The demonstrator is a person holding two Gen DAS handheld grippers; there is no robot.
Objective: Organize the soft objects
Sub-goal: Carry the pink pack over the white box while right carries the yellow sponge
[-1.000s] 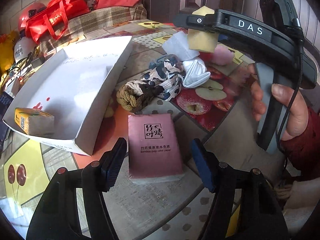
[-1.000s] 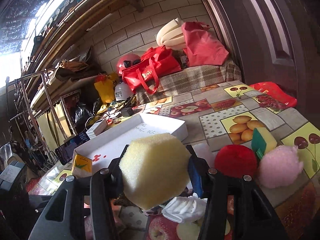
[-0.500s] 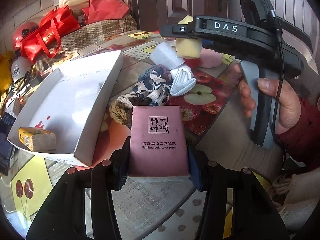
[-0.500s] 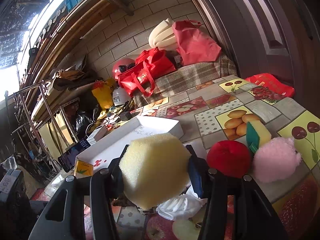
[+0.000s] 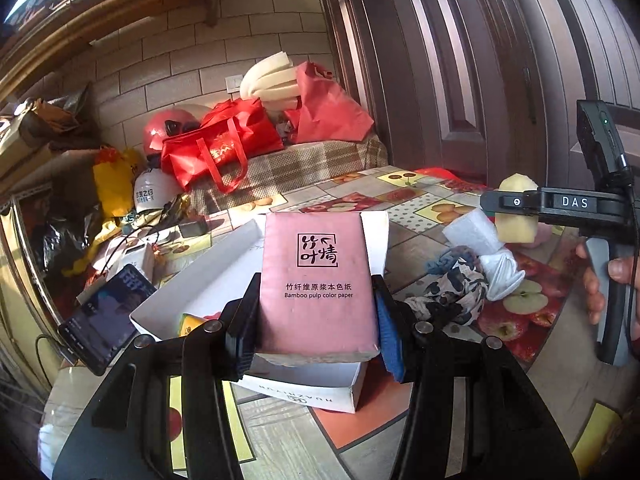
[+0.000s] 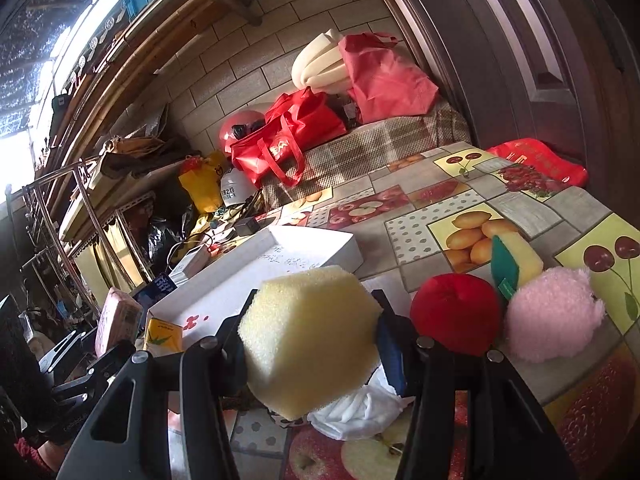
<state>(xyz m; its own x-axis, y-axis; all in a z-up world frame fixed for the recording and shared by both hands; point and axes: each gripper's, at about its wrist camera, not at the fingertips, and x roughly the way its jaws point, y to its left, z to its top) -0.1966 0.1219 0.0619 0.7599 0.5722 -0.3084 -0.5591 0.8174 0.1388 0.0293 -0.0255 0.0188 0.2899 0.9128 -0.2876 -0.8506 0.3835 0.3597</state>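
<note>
My left gripper [image 5: 316, 320] is shut on a pink tissue pack [image 5: 316, 284] and holds it lifted over the near end of the white cardboard tray [image 5: 224, 276]. A small yellow tissue pack [image 6: 162, 336] lies inside that tray. Between the pads of my right gripper [image 6: 310, 344] sits a pale yellow sponge [image 6: 308, 340], held above the table to the right of the tray; it also shows in the left wrist view as the sponge [image 5: 516, 216]. On the table lie a spotted cloth [image 5: 456, 284], a white crumpled cloth [image 6: 360, 412], a red plush ball [image 6: 456, 312] and a pink plush ball [image 6: 552, 316].
A green-and-yellow scrub sponge [image 6: 514, 262] lies behind the plush balls. A phone [image 5: 106, 316] leans at the tray's left. Red bags [image 6: 288, 140], helmets and shelves crowd the far side beyond the table. A dark door [image 5: 460, 60] stands on the right.
My left gripper closed on the pink tissue pack, lifted it off the table and swung up and left toward the tray. The right gripper kept still with the sponge.
</note>
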